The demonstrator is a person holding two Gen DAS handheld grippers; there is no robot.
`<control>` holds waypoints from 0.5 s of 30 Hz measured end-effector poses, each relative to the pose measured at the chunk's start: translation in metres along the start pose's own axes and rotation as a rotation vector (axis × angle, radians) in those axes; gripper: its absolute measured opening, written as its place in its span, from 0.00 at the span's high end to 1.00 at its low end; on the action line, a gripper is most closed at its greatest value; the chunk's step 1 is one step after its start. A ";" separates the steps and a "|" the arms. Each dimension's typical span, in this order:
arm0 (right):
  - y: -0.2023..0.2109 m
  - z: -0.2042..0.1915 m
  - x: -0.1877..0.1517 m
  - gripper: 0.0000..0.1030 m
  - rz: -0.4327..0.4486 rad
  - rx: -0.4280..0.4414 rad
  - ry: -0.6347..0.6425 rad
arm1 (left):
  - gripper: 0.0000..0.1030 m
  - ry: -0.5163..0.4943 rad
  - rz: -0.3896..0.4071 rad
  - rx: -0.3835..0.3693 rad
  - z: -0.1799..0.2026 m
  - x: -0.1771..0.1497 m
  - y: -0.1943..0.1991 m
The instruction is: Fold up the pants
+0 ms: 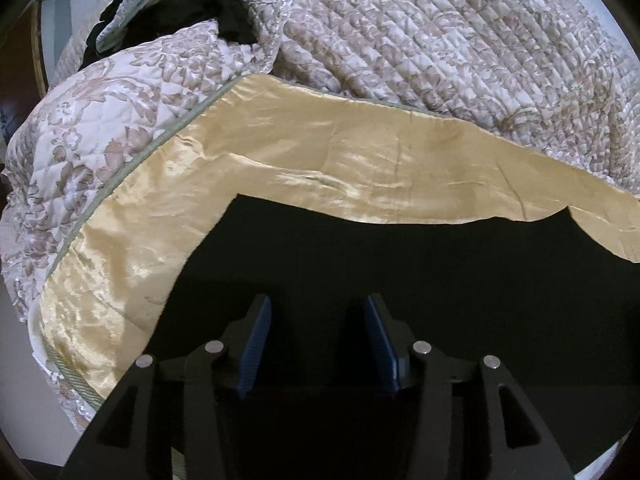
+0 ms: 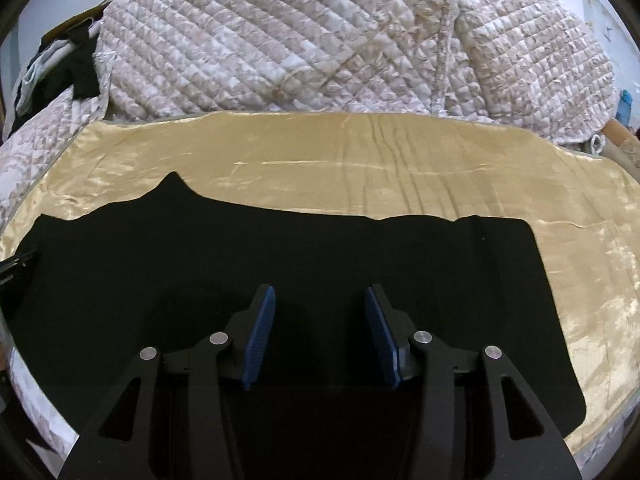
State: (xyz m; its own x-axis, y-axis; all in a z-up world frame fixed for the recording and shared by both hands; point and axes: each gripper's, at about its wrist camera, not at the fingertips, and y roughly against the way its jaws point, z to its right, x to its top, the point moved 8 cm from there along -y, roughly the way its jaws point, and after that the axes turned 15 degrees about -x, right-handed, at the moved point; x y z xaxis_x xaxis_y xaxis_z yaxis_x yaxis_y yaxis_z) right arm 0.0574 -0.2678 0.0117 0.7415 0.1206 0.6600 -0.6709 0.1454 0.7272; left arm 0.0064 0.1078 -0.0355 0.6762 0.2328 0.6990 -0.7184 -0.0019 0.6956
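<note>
Black pants (image 2: 280, 264) lie flat on the gold satin sheet (image 2: 400, 168), in front of the quilted bedspread (image 2: 320, 40). Left gripper (image 1: 318, 344) and right gripper (image 2: 318, 336) hover over them, jaws spread, empty. Fabric looks soft, limp, light; likely slides on satin. Pinch at an outer edge or hem.

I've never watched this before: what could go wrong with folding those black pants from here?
Both the left gripper and right gripper hover open over the black pants, so a grab might also pinch the shiny gold sheet beneath. That satin looks slippery, so the pants could slide. Black fabric hides edges, risking a crooked fold.
</note>
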 end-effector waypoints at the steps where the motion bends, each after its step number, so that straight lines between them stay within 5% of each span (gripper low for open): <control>1: 0.001 0.000 0.000 0.54 0.003 -0.001 -0.004 | 0.50 -0.003 0.005 -0.018 0.004 0.001 0.001; 8: 0.005 0.001 0.002 0.54 0.014 0.003 -0.002 | 0.49 -0.038 -0.016 -0.091 0.020 -0.003 -0.004; 15: 0.004 0.000 0.000 0.54 -0.005 0.005 -0.001 | 0.48 -0.064 -0.012 -0.087 0.024 -0.004 -0.003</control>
State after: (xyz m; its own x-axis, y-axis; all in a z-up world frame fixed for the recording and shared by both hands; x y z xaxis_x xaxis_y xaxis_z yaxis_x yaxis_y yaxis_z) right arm 0.0551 -0.2670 0.0148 0.7447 0.1193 0.6567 -0.6674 0.1409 0.7313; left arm 0.0103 0.0832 -0.0363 0.6917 0.1696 0.7020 -0.7199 0.0856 0.6887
